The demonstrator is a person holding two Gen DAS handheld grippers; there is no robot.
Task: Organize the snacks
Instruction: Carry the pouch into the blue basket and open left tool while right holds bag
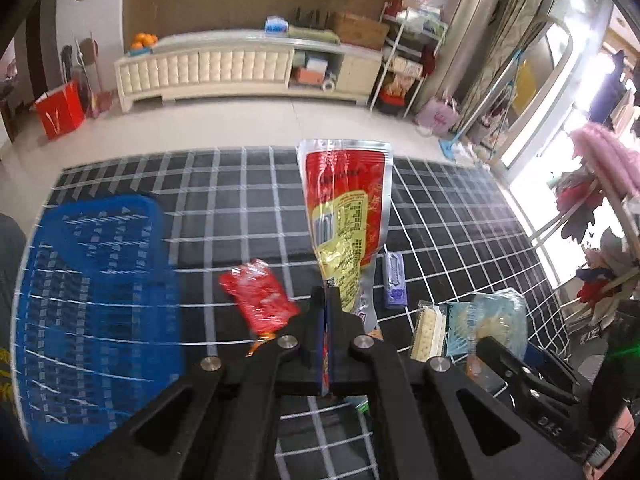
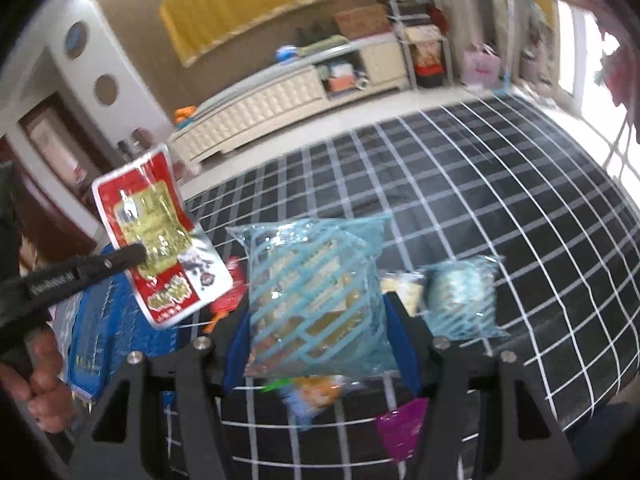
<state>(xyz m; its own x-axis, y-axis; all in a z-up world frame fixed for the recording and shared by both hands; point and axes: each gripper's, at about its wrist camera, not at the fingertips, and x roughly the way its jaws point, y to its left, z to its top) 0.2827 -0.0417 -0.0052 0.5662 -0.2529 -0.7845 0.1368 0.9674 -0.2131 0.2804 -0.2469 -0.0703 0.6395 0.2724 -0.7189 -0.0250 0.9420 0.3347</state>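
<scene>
Left wrist view: left gripper (image 1: pixel 326 312) clenched on a red-and-yellow pouch (image 1: pixel 346 204) raised above the checked cloth (image 1: pixel 240 184), right gripper (image 2: pixel 320 332) grasping a blue-striped bag (image 2: pixel 316 300); basket (image 1: pixel 96 300) looks empty, several snacks remain loose.

On the black cloth (image 1: pixel 248 184) with its white grid, the basket (image 1: pixel 96 304) is blue with pale flecks. Beside the basket lies a red packet (image 1: pixel 260 300). The lifted pouch (image 1: pixel 346 208) is red with a yellow panel and silver edges. The bag (image 2: pixel 316 300) is clear with light-blue stripes.
</scene>
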